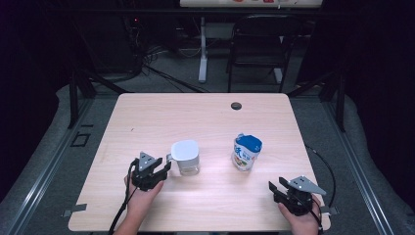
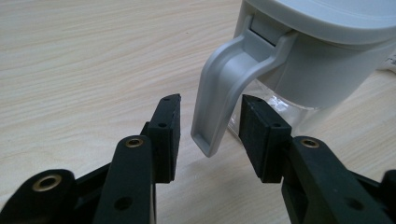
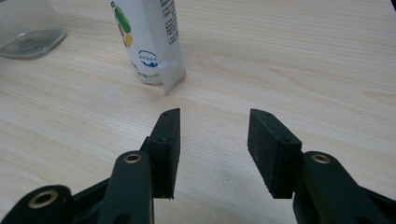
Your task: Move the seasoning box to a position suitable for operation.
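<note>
Left claw [image 2: 208, 128] stands with its jaws apart, the grey handle [image 2: 224, 88] of the pitcher [image 1: 185, 157] between them, neither pad pressing it. That pitcher, clear glass under a pale grey lid, sits on the bench [image 1: 161, 117] near the left. Right claw [image 3: 212, 140], also apart, rests near right, well short of the milk carton [image 1: 246, 152].

The high camera is looking forward and down over the whole table [image 1: 147, 112]; each gripper camera is peering low and close along its jaws; all are sharing the jug [image 1: 185, 157].
</note>
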A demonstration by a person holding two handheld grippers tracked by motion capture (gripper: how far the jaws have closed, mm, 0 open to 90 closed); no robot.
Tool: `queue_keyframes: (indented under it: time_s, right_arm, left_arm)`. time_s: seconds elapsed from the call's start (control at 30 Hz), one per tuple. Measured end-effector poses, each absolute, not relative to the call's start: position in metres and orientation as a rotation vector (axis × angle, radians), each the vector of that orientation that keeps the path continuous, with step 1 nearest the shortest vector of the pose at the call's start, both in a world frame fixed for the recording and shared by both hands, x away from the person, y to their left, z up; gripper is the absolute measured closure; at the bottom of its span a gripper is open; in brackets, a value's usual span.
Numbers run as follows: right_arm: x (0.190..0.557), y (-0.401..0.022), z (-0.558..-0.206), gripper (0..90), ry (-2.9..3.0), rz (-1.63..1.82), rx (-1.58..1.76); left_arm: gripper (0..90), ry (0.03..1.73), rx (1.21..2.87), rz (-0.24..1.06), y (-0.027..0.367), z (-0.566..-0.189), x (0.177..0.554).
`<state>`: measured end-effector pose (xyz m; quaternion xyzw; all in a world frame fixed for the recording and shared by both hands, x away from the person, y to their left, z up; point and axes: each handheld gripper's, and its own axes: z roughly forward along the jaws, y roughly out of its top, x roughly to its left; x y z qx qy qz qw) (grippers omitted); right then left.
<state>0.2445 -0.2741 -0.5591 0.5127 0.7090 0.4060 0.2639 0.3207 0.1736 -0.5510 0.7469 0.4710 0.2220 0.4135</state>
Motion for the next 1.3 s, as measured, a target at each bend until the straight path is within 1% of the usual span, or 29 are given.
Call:
queue_keyframes:
  time_s: [0.33, 0.7, 0.83, 1.3]
  right_arm:
    - [0.245, -0.275, -0.559, 54.4, 1.917, 1.103, 1.386]
    - [0.245, -0.275, -0.559, 54.2, 1.916, 1.105, 1.388]
    - [0.246, -0.274, -0.56, 54.2, 1.919, 1.106, 1.39]
    - [0.247, -0.278, -0.561, 54.2, 1.91, 1.133, 1.419]
  left_arm:
    - [64.0, 1.197, 1.87, 0.59, 0.166, -0.553, 0.327]
    - [68.8, 1.196, 1.872, 0.611, 0.167, -0.553, 0.331]
    - [72.8, 1.199, 1.866, 0.616, 0.167, -0.553, 0.333]
    - [75.3, 1.202, 1.876, 0.647, 0.166, -0.553, 0.335]
